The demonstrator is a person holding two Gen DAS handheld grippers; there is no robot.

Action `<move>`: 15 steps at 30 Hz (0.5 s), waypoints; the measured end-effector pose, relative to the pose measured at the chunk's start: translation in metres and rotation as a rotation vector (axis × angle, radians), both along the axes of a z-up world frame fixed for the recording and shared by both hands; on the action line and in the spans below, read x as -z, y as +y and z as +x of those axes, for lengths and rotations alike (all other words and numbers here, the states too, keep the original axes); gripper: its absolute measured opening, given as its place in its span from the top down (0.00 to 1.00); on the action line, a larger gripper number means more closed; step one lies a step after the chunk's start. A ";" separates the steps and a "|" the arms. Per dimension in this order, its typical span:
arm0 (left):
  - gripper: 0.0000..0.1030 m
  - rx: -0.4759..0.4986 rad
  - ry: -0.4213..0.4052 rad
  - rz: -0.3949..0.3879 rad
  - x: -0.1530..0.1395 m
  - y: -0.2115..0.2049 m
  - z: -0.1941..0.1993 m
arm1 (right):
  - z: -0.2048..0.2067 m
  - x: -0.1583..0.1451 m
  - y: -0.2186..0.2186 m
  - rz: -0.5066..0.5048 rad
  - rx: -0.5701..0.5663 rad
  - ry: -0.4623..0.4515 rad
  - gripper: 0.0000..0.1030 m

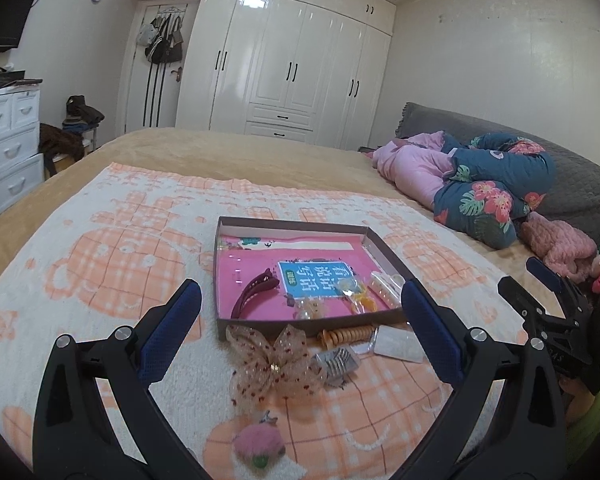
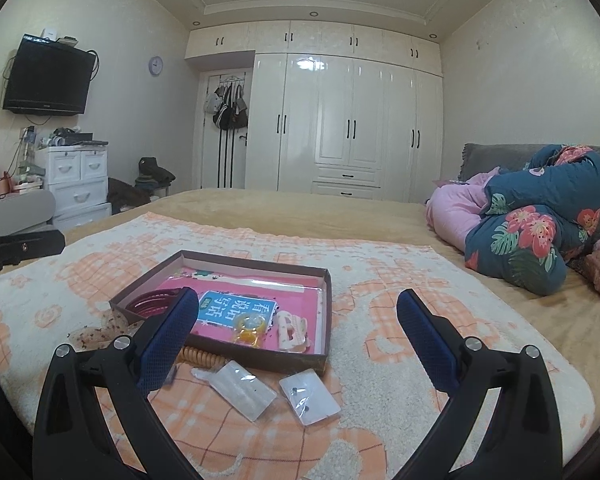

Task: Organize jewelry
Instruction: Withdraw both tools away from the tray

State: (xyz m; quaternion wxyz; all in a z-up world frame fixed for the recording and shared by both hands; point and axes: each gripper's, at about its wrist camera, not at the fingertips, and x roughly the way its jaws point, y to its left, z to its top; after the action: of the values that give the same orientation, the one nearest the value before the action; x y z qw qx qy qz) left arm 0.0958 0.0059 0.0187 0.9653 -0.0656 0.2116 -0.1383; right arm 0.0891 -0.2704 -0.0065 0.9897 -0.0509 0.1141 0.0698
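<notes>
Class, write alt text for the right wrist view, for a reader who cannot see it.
An open right gripper hovers over a shallow brown box on a peach-patterned towel, empty-handed. The box holds hair accessories; two clear packets lie on the towel before it, one holding small dark studs.

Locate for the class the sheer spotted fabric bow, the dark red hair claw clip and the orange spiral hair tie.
Sheer spotted fabric bow [image 1: 274,364]: left wrist view, centre knot.
Dark red hair claw clip [image 1: 252,294]: left wrist view, mid-body.
Orange spiral hair tie [image 1: 344,336]: left wrist view, middle coils.
</notes>
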 end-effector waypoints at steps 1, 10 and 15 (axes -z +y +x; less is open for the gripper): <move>0.11 0.002 -0.008 -0.003 0.000 0.001 -0.003 | -0.001 0.000 0.000 -0.001 -0.004 0.000 0.06; 0.11 -0.008 -0.009 0.035 0.007 0.002 -0.019 | -0.012 0.008 0.003 -0.023 -0.047 0.015 0.06; 0.11 -0.024 0.025 0.057 0.020 0.004 -0.026 | -0.016 0.013 0.006 -0.033 -0.073 0.029 0.06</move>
State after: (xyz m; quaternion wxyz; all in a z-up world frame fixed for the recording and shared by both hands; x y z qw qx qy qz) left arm 0.0696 0.0095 -0.0012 0.9656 -0.0422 0.2269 -0.1196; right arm 0.0732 -0.2645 -0.0199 0.9838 -0.0702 0.1277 0.1047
